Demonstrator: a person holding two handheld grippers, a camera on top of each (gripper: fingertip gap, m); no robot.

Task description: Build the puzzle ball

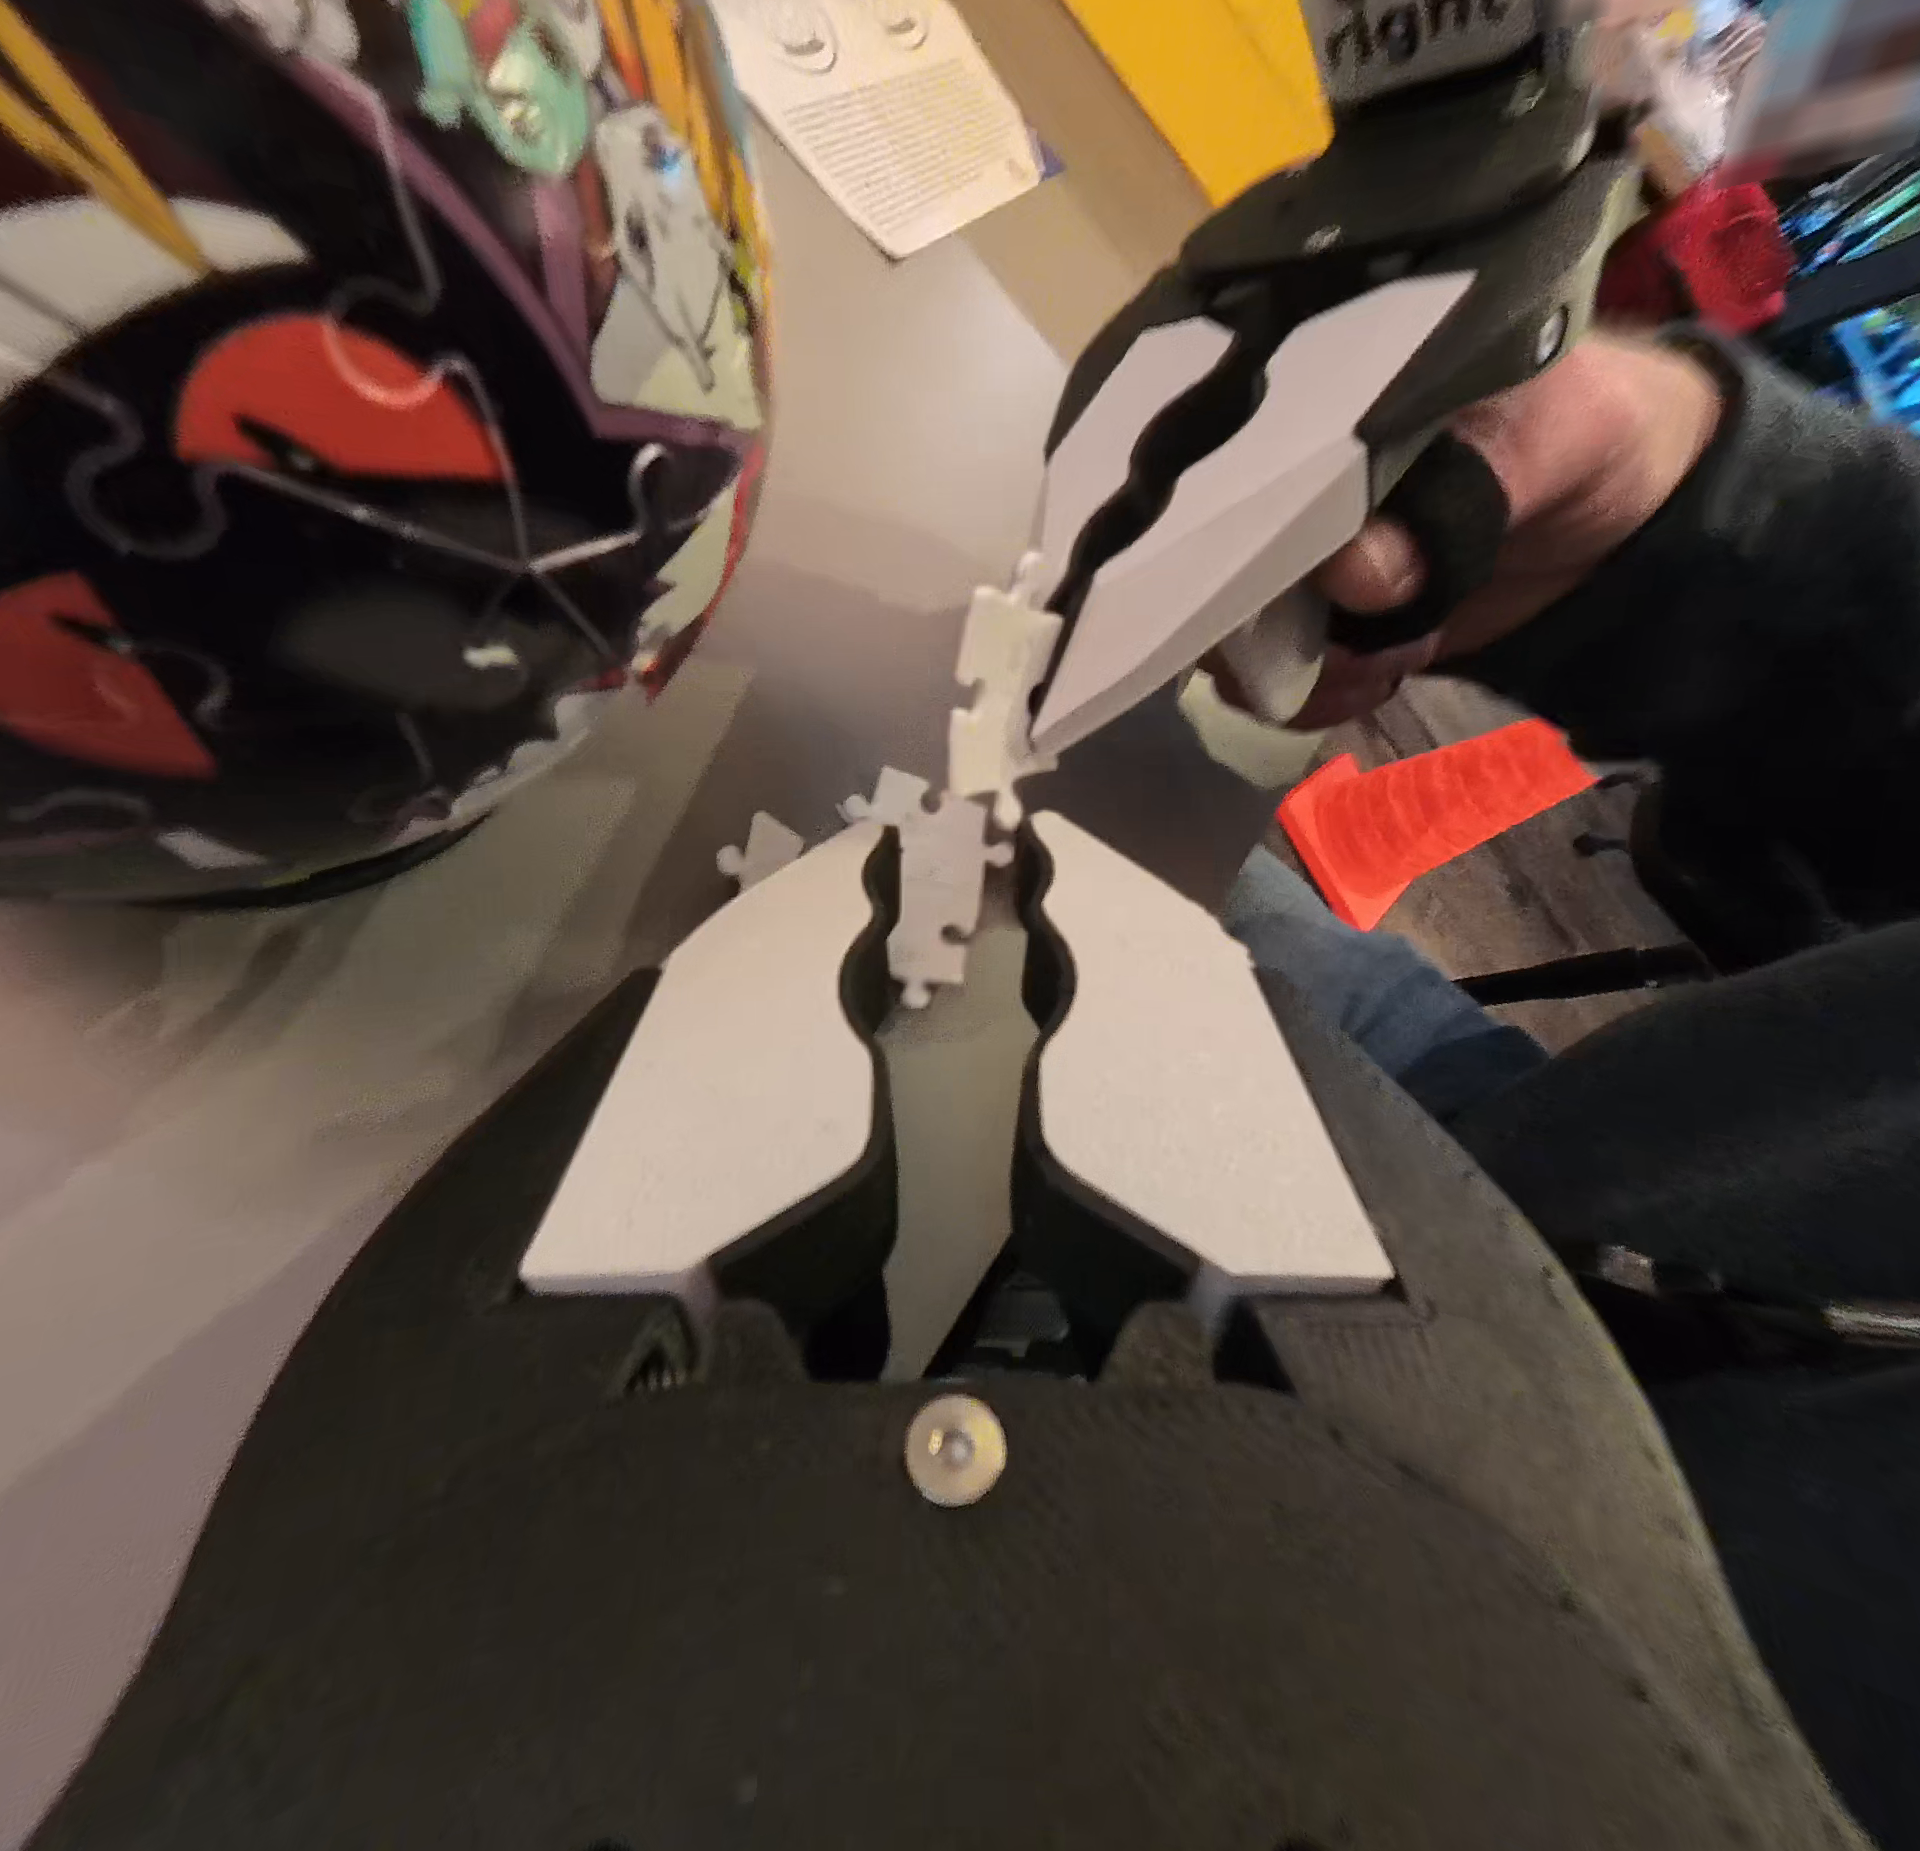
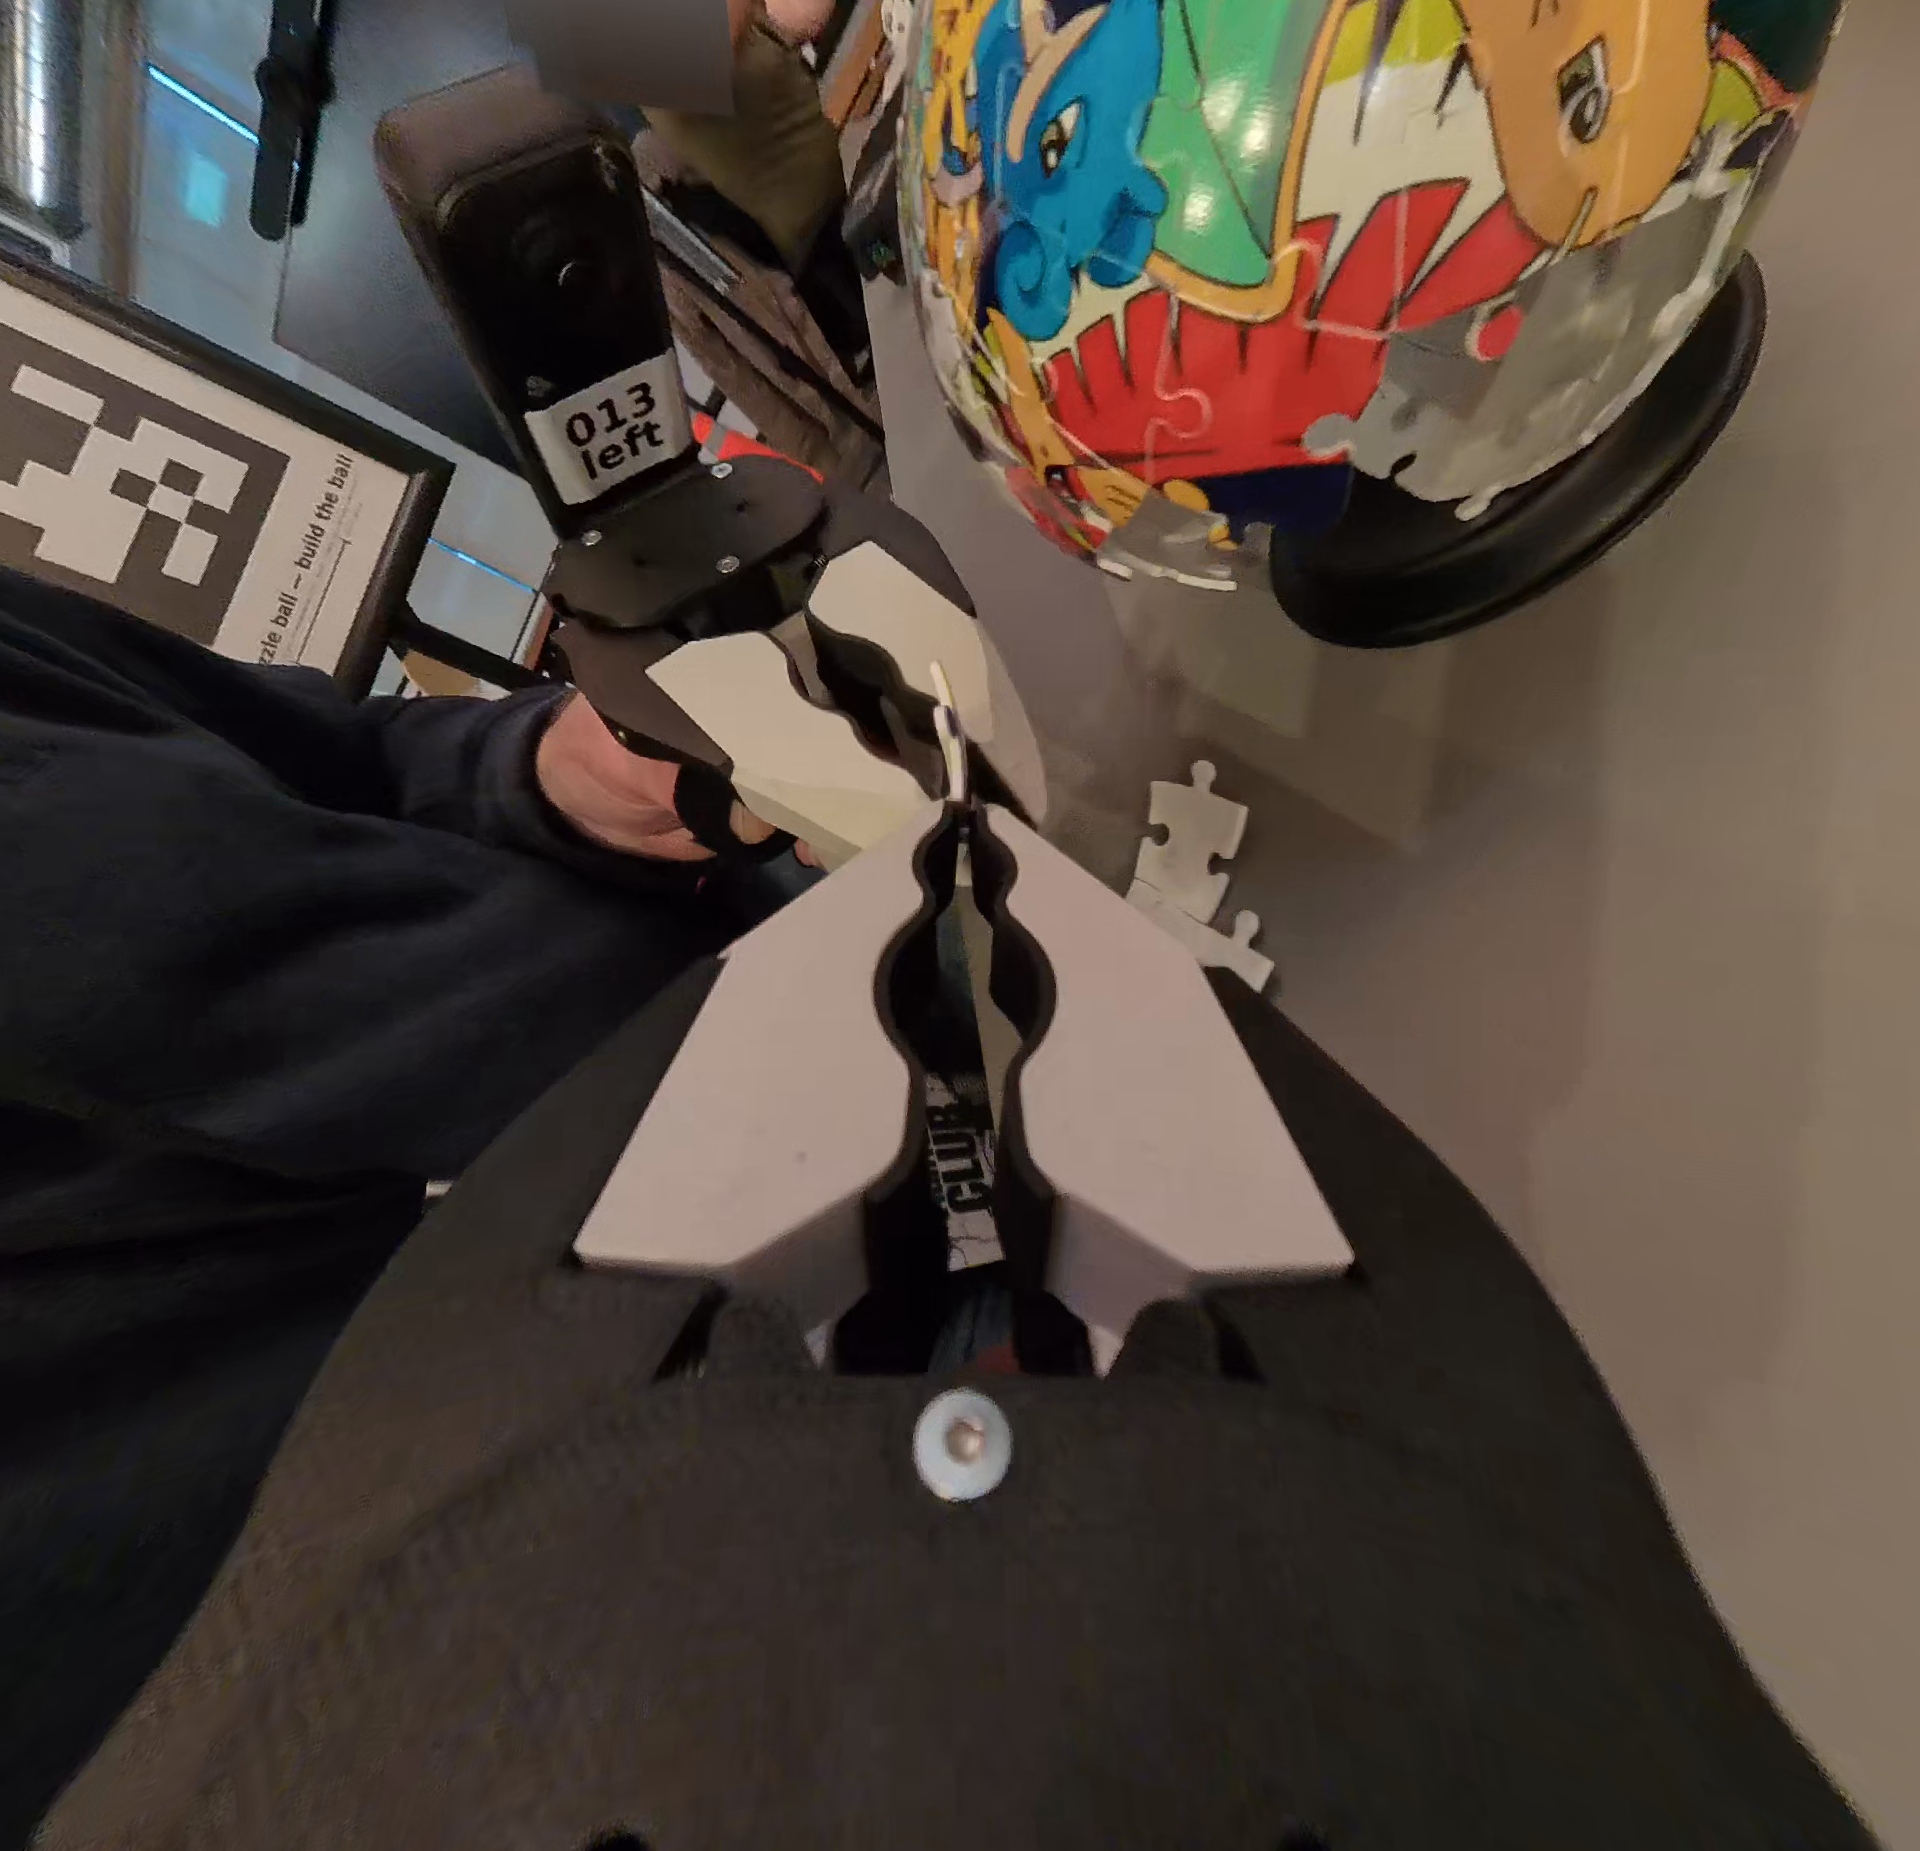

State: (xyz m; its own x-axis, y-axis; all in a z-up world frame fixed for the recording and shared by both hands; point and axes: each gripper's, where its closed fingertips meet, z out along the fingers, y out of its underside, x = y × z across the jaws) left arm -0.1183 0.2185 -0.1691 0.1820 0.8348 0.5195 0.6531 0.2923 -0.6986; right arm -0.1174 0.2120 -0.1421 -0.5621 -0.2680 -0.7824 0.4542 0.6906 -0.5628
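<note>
The puzzle ball sits in a black ring stand on the grey bench. Both grippers meet above it: the left gripper fingers are clamped on a white puzzle piece, its long axis running along them; the right gripper pinches another white piece, held upright. Loose pieces lie nearby.

White printed label on each hand-held gripper's camera housing, framed sign with square marker, printed puzzle piece

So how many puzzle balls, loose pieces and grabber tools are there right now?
Puzzle ball: 1
Grippers: 2 (left gripper, right gripper)
Held white pieces: 2
White pieces lying on the table: 2
Total: 7
</note>
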